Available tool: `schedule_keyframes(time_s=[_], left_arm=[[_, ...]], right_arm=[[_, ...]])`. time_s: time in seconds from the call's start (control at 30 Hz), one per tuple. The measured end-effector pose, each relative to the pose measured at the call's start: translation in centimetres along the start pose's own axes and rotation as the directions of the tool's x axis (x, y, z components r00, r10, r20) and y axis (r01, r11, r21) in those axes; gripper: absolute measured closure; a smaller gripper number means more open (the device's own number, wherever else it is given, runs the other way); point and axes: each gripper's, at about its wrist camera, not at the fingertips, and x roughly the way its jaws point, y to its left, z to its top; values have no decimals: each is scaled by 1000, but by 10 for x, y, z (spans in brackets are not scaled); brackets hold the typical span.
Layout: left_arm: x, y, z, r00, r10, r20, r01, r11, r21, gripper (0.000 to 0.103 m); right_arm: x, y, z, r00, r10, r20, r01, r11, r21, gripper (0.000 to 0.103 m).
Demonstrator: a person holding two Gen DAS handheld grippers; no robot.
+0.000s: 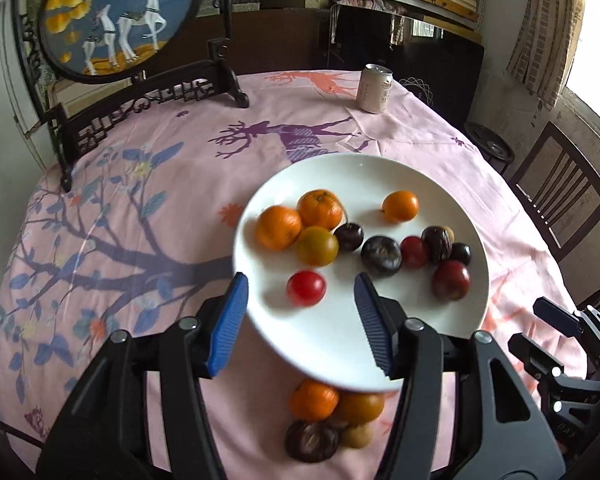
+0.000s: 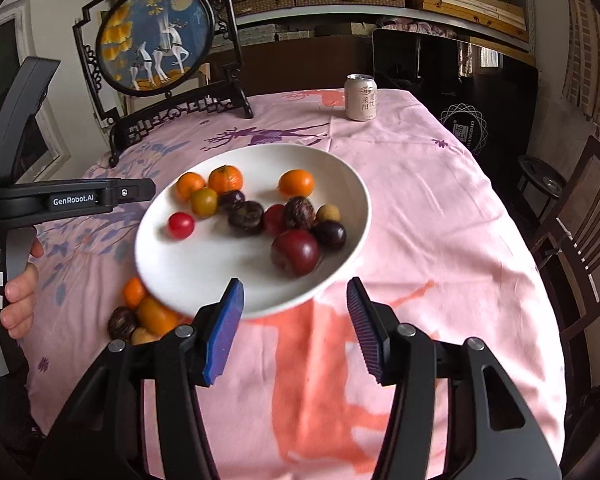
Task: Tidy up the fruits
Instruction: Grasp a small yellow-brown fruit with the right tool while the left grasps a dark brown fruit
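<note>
Both the left gripper (image 1: 300,292) and right gripper (image 2: 296,296) stand apart, empty. The plate (image 1: 320,340) partly hides loose fruit (image 1: 328,420) behind its near rim.

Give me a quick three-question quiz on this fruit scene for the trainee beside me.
1. True or false: every fruit lies on the white plate.
2. Which stands at the table's far end? A) a drink can B) a kettle C) a vase
3. Fill in: the left gripper has its jaws ____.

Key
1. False: a small fruit pile lies on the tablecloth by the plate's near rim.
2. A, the can.
3. Open, holding nothing; the red cherry tomato shows between the fingers.
</note>
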Motion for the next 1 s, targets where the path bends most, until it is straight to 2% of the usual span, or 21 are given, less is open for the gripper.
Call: schedule_keyframes(time_s=[0.1,0.17,0.3,0.37,0.47,0.5,0.57,0.7,0.8,0.9,0.93,1.0], left_arm=[[-26,16,-42,998,36,50,-34,999,-27,34],[-36,27,-70,997,48,57,-44,997,-58,34],[-40,55,-115,999,50,13,-48,990,-132,34],[-40,66,-129,998,61,-15,-62,987,-149,31],[-45,78,-141,997,81,-20,-83,982,-169,22],[-47,81,-143,997,79,-19,-81,982,-173,22],[-51,85,-147,998,65,-15,-66,982,-178,22],[-52,86,-150,999,42,-13,-43,983,-179,22],[-50,85,-151,999,25,-20,-28,983,-180,22],[-48,81,-150,999,13,-30,-18,984,-177,22],[-47,80,-149,999,12,-34,-17,985,-173,22],[-46,76,-148,999,9,-42,-16,986,-166,22]], right_arm=[[-14,19,-24,999,47,-10,-47,999,-4,47],[-15,34,-36,997,77,-27,-77,997,-9,47],[-6,72,-49,986,145,-82,-151,987,-60,47],[2,89,-52,986,141,-94,-151,983,-106,47],[12,108,-53,992,106,-66,-116,977,-176,47],[17,112,-53,994,90,-65,-101,976,-193,48],[27,117,-52,991,98,-94,-115,973,-201,58],[45,121,-48,988,89,-127,-114,973,-200,59],[58,120,-44,985,87,-150,-115,974,-194,71],[69,122,-42,980,98,-174,-130,974,-187,74],[69,124,-42,979,101,-179,-135,972,-191,79],[65,123,-43,977,116,-177,-148,972,-183,79]])
